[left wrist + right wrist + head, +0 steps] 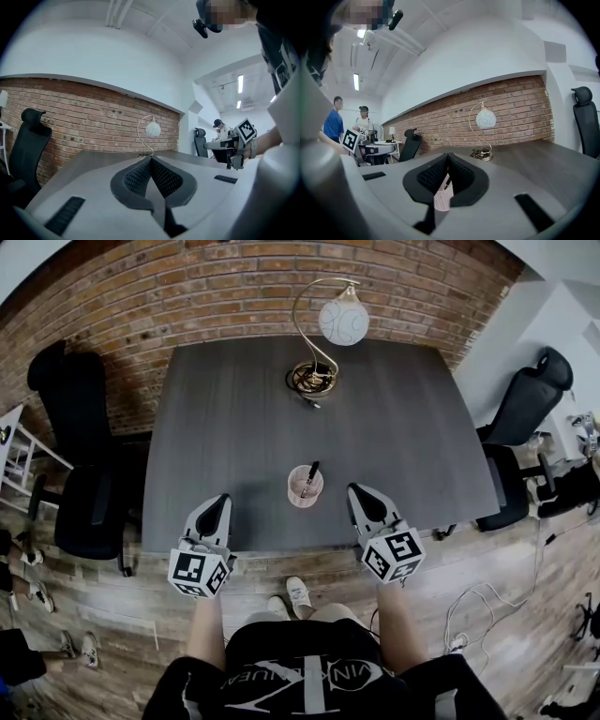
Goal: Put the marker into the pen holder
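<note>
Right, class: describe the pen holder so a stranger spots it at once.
Find the dark grey table by the brick wall. Midway along its near edge stands the pen holder. Unlike the globe lamp at the far edge, it is a short pink cup holding a dark marker.

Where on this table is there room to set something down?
The table is bare left and right of the lamp at its far middle. A free strip lies between lamp and pen holder. It is crowded only at the near edge, where left gripper and right gripper flank the pen holder.
</note>
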{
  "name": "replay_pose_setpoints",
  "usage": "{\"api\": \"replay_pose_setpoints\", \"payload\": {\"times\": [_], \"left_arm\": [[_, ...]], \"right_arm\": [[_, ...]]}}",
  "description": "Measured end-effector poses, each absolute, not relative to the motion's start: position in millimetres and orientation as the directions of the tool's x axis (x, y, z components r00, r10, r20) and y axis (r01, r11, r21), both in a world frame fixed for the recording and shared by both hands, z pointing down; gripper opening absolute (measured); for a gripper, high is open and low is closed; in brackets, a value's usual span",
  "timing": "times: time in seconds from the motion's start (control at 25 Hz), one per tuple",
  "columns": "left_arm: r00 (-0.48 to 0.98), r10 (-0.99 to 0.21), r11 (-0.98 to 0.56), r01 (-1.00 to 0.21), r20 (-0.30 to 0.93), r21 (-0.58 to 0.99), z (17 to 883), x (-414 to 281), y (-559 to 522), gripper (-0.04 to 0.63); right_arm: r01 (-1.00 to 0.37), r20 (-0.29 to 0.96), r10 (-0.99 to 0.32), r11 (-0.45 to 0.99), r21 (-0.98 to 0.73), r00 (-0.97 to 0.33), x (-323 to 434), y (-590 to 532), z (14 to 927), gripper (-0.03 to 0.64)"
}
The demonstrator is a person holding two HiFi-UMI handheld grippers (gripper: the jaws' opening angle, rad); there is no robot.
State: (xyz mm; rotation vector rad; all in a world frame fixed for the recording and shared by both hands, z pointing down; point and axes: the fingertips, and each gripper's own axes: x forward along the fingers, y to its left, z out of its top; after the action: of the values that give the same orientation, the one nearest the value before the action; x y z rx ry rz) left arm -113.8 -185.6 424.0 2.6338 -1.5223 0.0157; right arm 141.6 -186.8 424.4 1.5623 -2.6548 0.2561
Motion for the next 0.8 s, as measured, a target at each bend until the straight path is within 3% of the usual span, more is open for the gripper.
{"api": "replay_pose_setpoints", "payload": {"times": [0.8], "left_arm": [[0.505,-0.863,-0.503,-0.861,0.010,0.076,403.0,-106.2,-194.2,0.014]], "right_arm": [[-0.879,0.084,-0.876,0.465,-0.107,-0.474,151.1,-192.5,405.9,0.026]]}}
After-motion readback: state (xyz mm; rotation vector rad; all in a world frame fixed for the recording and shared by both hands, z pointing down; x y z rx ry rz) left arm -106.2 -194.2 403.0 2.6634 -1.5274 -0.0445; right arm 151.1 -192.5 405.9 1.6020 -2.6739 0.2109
